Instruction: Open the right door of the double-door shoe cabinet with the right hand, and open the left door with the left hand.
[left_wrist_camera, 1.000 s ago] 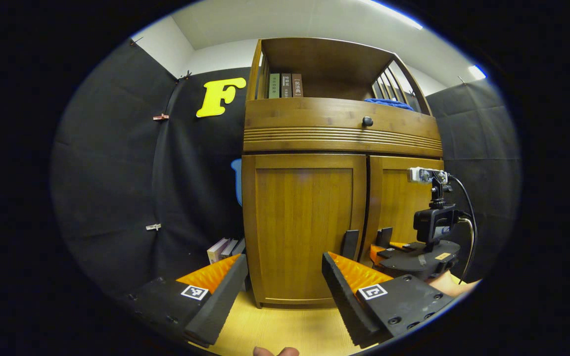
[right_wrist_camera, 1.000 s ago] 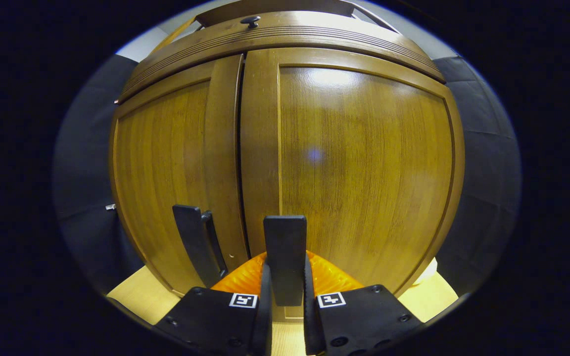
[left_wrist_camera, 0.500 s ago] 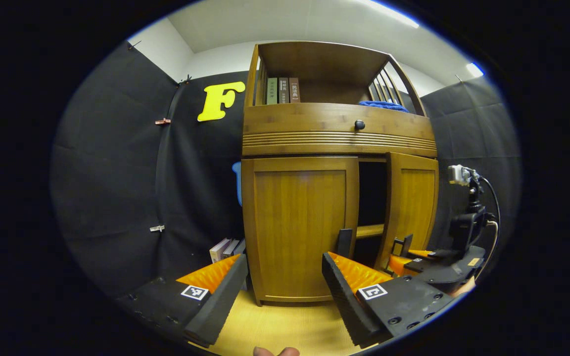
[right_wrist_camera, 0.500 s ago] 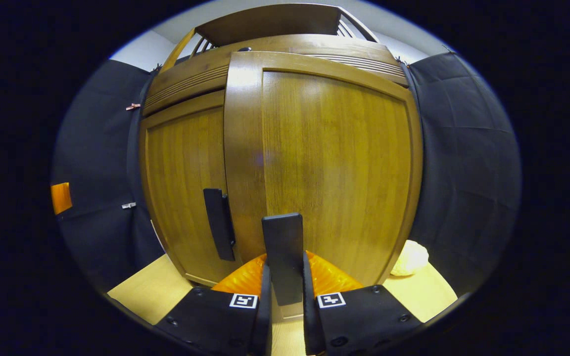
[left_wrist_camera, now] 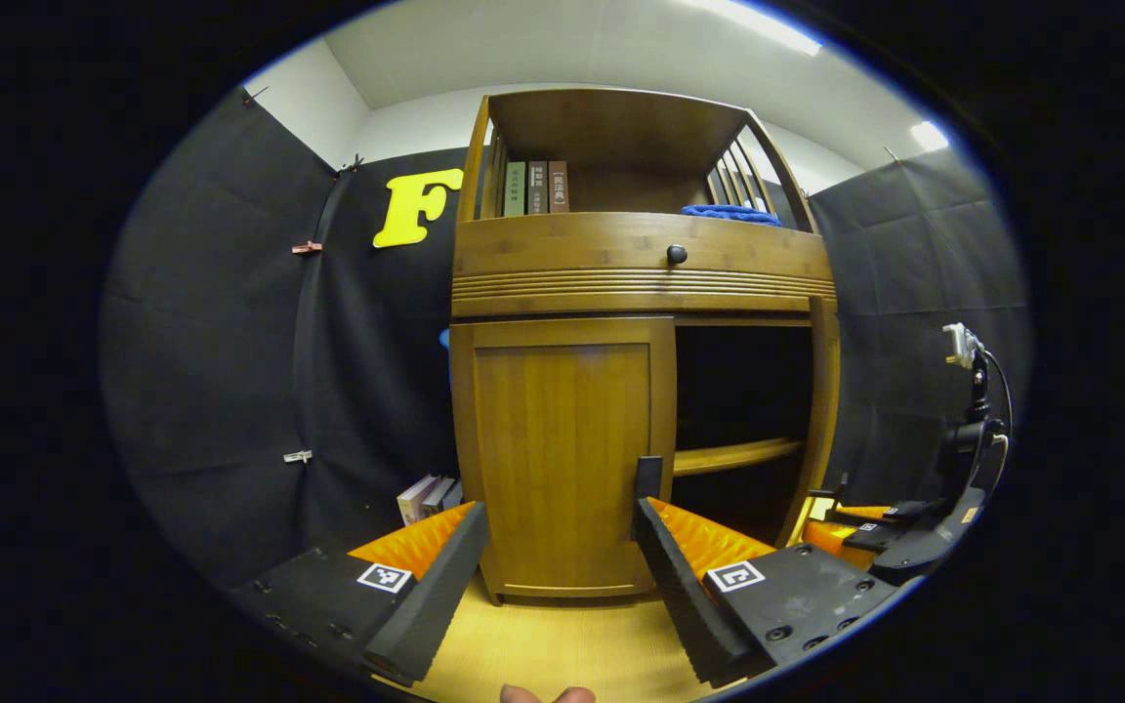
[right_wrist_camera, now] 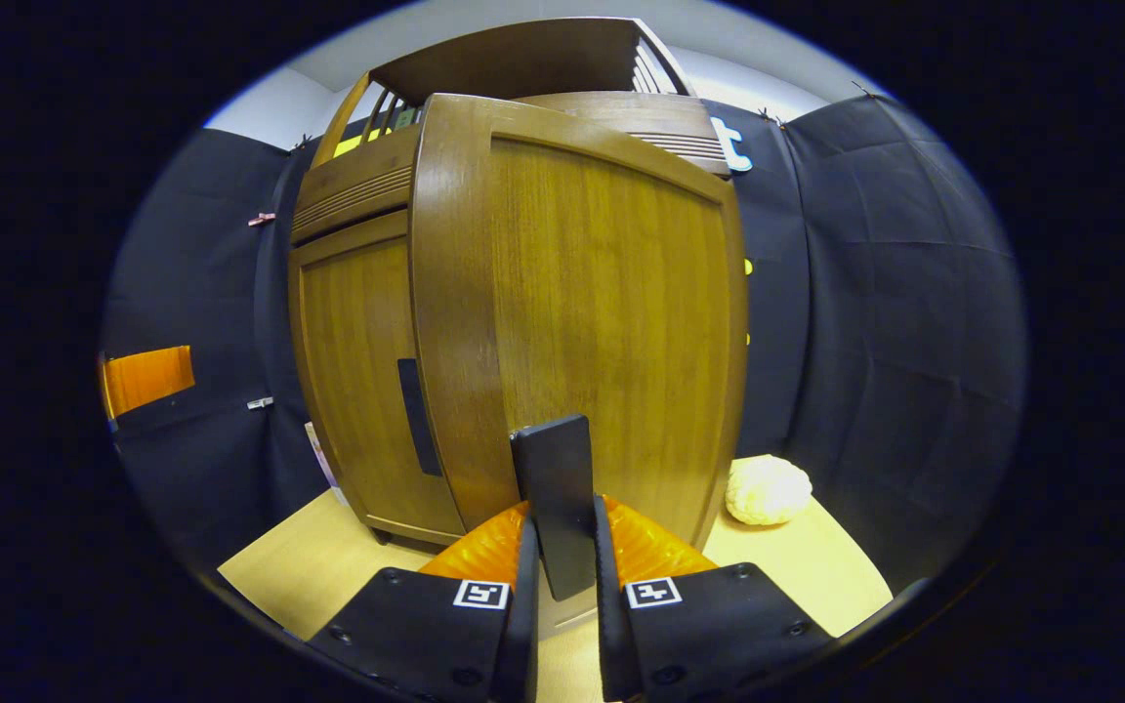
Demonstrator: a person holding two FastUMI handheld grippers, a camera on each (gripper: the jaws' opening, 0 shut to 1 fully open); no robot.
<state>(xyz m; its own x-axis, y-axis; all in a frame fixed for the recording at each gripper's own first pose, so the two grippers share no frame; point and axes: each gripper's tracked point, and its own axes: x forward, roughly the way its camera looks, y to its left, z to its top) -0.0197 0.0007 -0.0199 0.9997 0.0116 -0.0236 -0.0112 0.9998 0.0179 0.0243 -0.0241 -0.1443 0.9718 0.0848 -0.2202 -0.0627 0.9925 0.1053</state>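
Note:
The wooden shoe cabinet [left_wrist_camera: 641,283] stands ahead on a pale wood floor. Its left door [left_wrist_camera: 562,459] is closed, with a dark vertical handle [left_wrist_camera: 647,478] at its inner edge. My left gripper [left_wrist_camera: 558,576] is open, low in front of that door and short of the handle. The right door [right_wrist_camera: 602,322] is swung wide open, seen edge-on [left_wrist_camera: 821,410] in the left gripper view, baring a dark inside with a shelf [left_wrist_camera: 738,454]. My right gripper [right_wrist_camera: 561,576] is shut on the right door's handle [right_wrist_camera: 555,488]. It also appears low at the right [left_wrist_camera: 865,522].
A drawer with a round knob [left_wrist_camera: 677,254] runs above the doors. Books [left_wrist_camera: 530,187] and a blue cloth [left_wrist_camera: 729,211] sit on the top shelf. More books [left_wrist_camera: 423,495] lean beside the cabinet's left foot. A pale lump [right_wrist_camera: 768,488] lies on the floor behind the open door.
The right door went from closed to wide open, pulled by my right gripper on its handle. My left gripper stayed open and barely moved.

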